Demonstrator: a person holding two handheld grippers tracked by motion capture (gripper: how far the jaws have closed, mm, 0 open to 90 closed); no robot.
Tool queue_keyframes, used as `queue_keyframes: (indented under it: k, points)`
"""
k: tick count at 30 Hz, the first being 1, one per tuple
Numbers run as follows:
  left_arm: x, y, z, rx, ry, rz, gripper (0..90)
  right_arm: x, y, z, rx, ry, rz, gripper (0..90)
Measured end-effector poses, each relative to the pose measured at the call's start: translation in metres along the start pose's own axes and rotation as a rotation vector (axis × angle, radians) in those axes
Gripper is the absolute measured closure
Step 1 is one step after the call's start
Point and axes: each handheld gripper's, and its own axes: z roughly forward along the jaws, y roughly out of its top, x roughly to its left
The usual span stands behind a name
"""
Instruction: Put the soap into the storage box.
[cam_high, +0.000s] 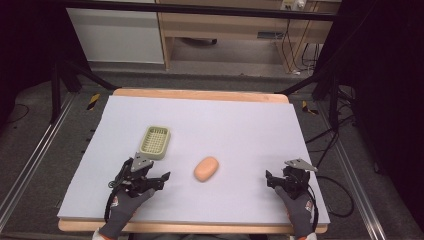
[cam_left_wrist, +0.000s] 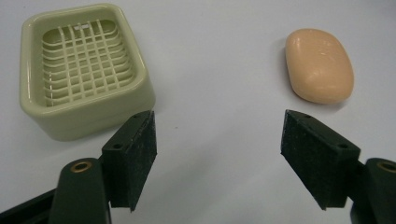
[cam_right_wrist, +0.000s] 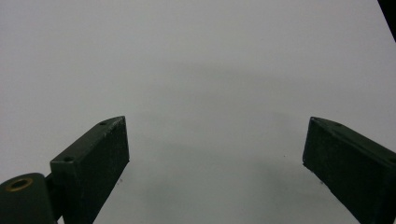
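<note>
A pale green soap dish (cam_high: 155, 141) with a slotted grid floor sits left of the table's middle, with nothing in it. To its right, apart from it, lies a peach-coloured bar of soap (cam_high: 206, 168). My left gripper (cam_high: 151, 171) rests just in front of the dish, open. In the left gripper view the dish (cam_left_wrist: 84, 65) lies ahead at the left and the soap (cam_left_wrist: 320, 65) ahead at the right, with nothing between the jaws of the left gripper (cam_left_wrist: 217, 140). My right gripper (cam_high: 279, 176) sits near the front right, open over bare mat (cam_right_wrist: 215, 70).
A white mat (cam_high: 240, 125) covers the wooden table, whose front edge (cam_high: 200, 228) lies just behind my gloved hands. Metal frame legs and cables stand on the floor beyond the table's right side (cam_high: 325, 135).
</note>
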Motion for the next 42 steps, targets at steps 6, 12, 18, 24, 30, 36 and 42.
queue_keyframes:
  k: [6, 12, 18, 24, 30, 36, 42]
  points:
    - [-0.004, 0.005, 0.002, -0.005, -0.016, 0.001, 25.8, 0.0, 0.0, 0.0, 0.001, -0.002, -0.002, 7.3]
    - [-0.008, 0.014, 0.003, -0.008, -0.021, 0.013, 25.3, 0.0, 0.0, -0.001, -0.002, -0.004, 0.006, 7.3]
    - [-0.012, 0.027, 0.005, -0.018, -0.029, 0.021, 25.1, -0.001, 0.0, -0.002, -0.009, -0.004, 0.018, 7.0]
    - [-0.02, 0.036, 0.009, -0.022, -0.043, 0.03, 24.9, -0.003, 0.0, -0.002, -0.013, -0.003, 0.018, 6.9]
    - [-0.031, 0.045, 0.016, -0.017, -0.063, 0.048, 24.9, -0.003, 0.001, -0.003, -0.014, -0.002, 0.02, 6.8]
    - [-0.037, 0.048, 0.022, -0.011, -0.069, 0.053, 24.8, -0.002, 0.001, -0.002, -0.012, -0.002, 0.015, 6.8]
    - [-0.042, 0.052, 0.028, 0.004, -0.075, 0.065, 24.5, -0.002, 0.001, -0.003, -0.013, -0.003, 0.016, 6.8]
